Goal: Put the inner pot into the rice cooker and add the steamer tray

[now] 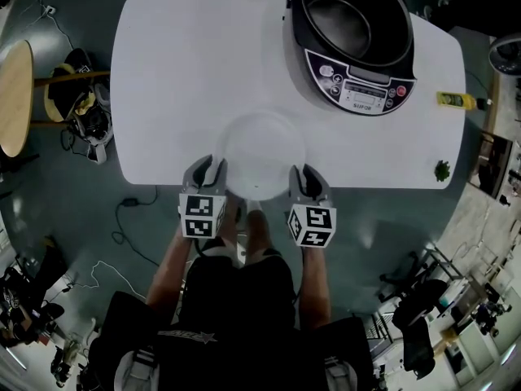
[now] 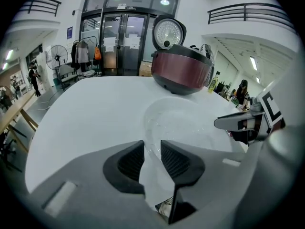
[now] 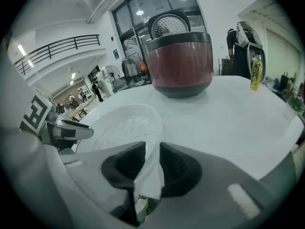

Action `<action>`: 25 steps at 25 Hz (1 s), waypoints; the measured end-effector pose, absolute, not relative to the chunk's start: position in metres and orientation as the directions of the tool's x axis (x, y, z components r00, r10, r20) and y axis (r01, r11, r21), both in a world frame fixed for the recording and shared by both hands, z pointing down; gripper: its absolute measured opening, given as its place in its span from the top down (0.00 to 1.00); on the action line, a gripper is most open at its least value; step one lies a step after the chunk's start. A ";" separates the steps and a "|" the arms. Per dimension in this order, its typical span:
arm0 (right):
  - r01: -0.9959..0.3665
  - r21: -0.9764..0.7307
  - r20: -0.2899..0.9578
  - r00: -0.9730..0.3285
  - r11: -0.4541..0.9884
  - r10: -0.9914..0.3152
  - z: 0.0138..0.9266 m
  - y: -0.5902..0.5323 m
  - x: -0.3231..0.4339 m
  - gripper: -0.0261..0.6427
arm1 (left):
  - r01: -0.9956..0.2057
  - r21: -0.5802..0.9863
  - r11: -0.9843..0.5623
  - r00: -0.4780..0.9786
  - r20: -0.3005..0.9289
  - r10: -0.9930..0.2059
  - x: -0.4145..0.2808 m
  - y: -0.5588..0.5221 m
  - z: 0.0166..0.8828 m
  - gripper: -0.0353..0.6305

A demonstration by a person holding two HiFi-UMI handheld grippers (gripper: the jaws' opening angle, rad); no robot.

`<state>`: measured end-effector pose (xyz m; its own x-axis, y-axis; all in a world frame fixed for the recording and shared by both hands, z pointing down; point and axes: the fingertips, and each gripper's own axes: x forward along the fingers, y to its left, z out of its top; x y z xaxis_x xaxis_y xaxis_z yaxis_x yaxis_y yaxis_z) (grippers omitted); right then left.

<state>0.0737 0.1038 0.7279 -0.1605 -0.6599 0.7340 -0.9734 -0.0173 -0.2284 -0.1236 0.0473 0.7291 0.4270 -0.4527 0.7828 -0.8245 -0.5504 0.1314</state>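
A translucent steamer tray point(image 1: 262, 155) is seen at the six o'clock edge of a white table point(image 1: 179, 72). Its rim is pinched at eight o'clock by the left gripper point(image 1: 207, 169) and at four o'clock by the right gripper point(image 1: 303, 177), jaws narrowed onto the thin lip. Opposite grips likely keep it level for lifting. The rice cooker point(image 1: 358, 84), lid raised and inner pot point(image 1: 338, 19) already seated, is placed at one o'clock.

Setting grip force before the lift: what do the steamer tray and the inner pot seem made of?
Steamer tray: likely thin white plastic, slightly translucent, glossy; small moulded dimples show across its floor. Inner pot: probably coated metal, dark grey, with soft highlights on its wall.
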 end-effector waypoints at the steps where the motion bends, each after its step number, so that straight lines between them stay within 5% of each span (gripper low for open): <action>1: -0.974 -0.228 0.734 -0.161 -0.016 -0.659 0.728 0.104 0.074 0.81 | -0.825 0.130 -0.550 0.427 0.781 -0.455 -0.123 0.047 0.729 0.78; 25: -0.989 -0.149 0.585 -0.104 0.020 -0.804 0.615 0.075 0.094 0.81 | -0.813 0.057 -0.580 0.475 0.640 -0.604 -0.101 0.012 0.615 0.79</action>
<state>0.0942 0.0755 0.6150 -0.1044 -0.8043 0.5850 -0.9887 0.0201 -0.1488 -0.1009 0.0124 0.6153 0.4751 -0.6035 0.6403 -0.8128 -0.5798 0.0566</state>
